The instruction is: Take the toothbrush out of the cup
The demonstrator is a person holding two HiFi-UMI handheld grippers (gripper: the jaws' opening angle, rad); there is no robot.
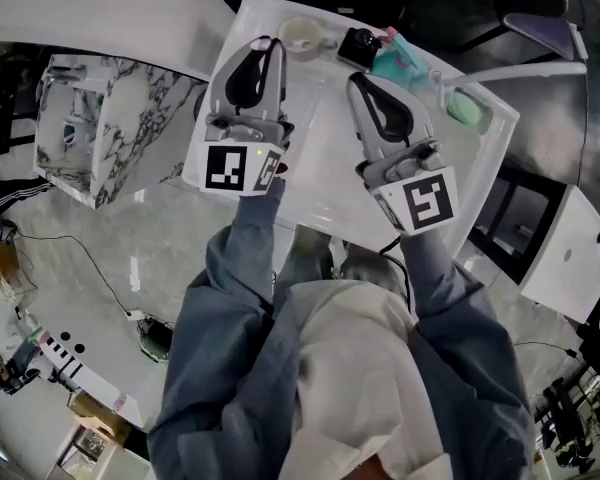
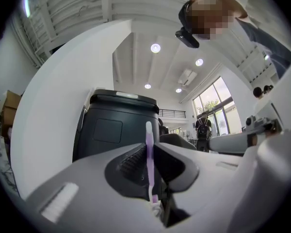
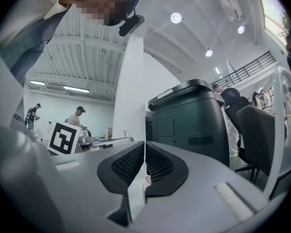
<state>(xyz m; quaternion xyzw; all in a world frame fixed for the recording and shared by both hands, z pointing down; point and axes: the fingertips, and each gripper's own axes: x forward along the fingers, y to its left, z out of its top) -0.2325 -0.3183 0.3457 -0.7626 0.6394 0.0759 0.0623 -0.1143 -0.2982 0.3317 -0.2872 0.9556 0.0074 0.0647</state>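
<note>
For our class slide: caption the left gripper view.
Left gripper clamps a purple toothbrush upright between its jaws.

Your white table (image 1: 320,168) fills the upper middle of the head view. Along its far edge sit a small black object (image 1: 358,45), something teal (image 1: 402,63) just beside it, and a pale green piece (image 1: 468,110) further right. A marble-patterned block (image 1: 105,128) stands at upper left. In the left gripper view, a dark cabinet (image 2: 117,127) sits mid-frame, with round ceiling lights (image 2: 155,48) above it.
</note>
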